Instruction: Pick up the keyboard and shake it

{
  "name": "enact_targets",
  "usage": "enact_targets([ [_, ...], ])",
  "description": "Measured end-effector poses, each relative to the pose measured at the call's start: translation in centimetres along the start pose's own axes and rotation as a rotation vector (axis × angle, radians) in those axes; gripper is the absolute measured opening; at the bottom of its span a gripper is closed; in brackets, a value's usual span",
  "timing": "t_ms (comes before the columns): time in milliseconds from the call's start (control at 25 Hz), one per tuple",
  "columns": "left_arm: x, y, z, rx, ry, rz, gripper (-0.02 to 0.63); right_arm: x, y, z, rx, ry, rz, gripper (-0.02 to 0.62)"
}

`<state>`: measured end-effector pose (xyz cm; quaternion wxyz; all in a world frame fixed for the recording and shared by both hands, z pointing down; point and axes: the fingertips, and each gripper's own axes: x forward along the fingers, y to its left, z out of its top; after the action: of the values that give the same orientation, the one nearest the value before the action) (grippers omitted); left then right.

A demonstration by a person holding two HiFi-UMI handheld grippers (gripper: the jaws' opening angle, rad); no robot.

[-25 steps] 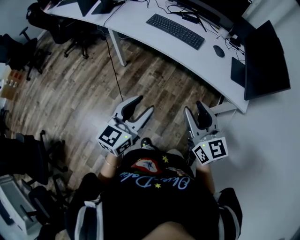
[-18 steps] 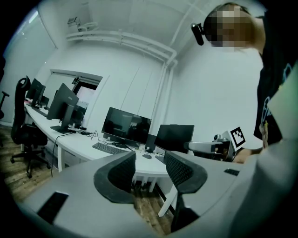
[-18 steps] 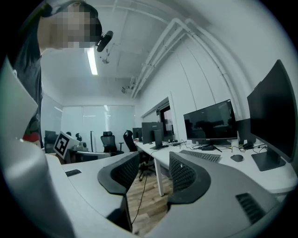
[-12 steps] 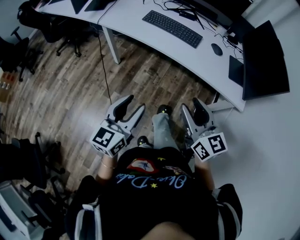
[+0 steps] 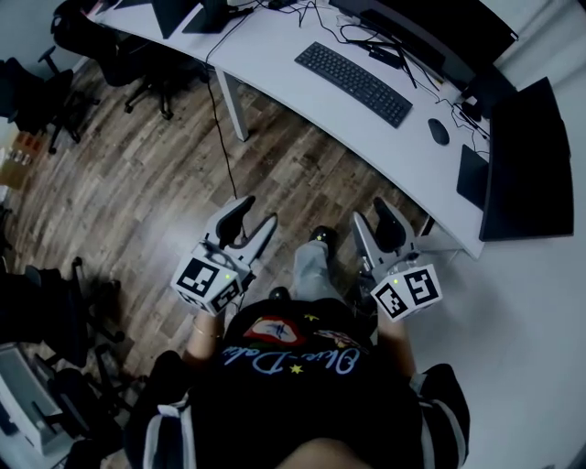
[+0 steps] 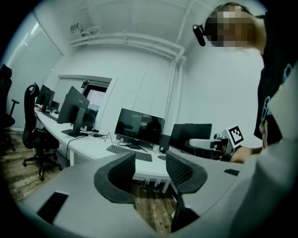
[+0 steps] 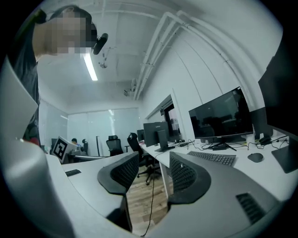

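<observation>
At centre frame of the head view, both grippers are held level over the wood floor [image 5: 137, 183], pointing toward the upper part of the picture where the desk [image 5: 275, 55] runs diagonally.

Left gripper [image 5: 256, 212]: lower left of centre, marker cube toward the person's body. In the left gripper view its jaws [image 6: 150, 162] stand moderately apart with nothing between them; only floor and the desk edge show through the gap.

Right gripper [image 5: 371, 211]: right of centre, marker cube toward the body. In the right gripper view its jaws [image 7: 153, 162] stand moderately apart and are likewise empty; floor and a hanging cable show in the gap.

Keyboard [image 5: 352, 70]: black, lying flat on the white desk in the upper middle of the head view, well apart from both grippers and untouched. In the left gripper view it sits on the desk beyond the jaws [image 6: 116, 149]; in the right gripper view it lies right of the jaws [image 7: 212, 158].

Mouse [image 5: 439, 132]: on the desk, right of the keyboard, apart from it.

Monitor [image 5: 412, 18]: dark, behind the keyboard at the top edge. A second dark monitor [image 5: 526, 160] at the right edge.

Office chairs [image 5: 137, 64]: upper left, beside the desk.

Person's leg [image 5: 311, 261]: between the two grippers, shoe on the floor.
</observation>
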<state>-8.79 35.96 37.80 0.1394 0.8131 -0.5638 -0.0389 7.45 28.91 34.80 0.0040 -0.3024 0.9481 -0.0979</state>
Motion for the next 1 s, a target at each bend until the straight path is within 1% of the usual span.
enact_targets([
  [120, 2.0, 1.0, 0.3, -0.001, 0.002, 0.004, 0.184, 1.4, -1.9, 0.0, 0.005, 0.008, -0.001, 0.175],
  [240, 4.0, 2.2, 0.8, 0.016, 0.005, 0.009, 0.184, 3.0, -3.6, 0.5, 0.005, 0.003, 0.0, 0.175],
  [360, 6.4, 3.0, 1.1, 0.025, 0.008, -0.004, 0.184, 4.5, -5.8, 0.8, 0.009, -0.002, -0.004, 0.175],
  [640, 12.8, 5.2, 1.4, 0.02, 0.039, 0.016, 0.184, 7.1, -12.3, 1.2, 0.038, 0.008, -0.028, 0.175],
  [840, 17.5, 6.4, 2.7, 0.009, 0.054, 0.023, 0.184, 8.8, -16.5, 2.4, 0.049, 0.003, -0.044, 0.18],
  [1000, 20.9, 7.8, 3.2, 0.015, 0.06, 0.035, 0.184, 9.4, -20.3, 3.0, 0.064, -0.003, -0.074, 0.181],
])
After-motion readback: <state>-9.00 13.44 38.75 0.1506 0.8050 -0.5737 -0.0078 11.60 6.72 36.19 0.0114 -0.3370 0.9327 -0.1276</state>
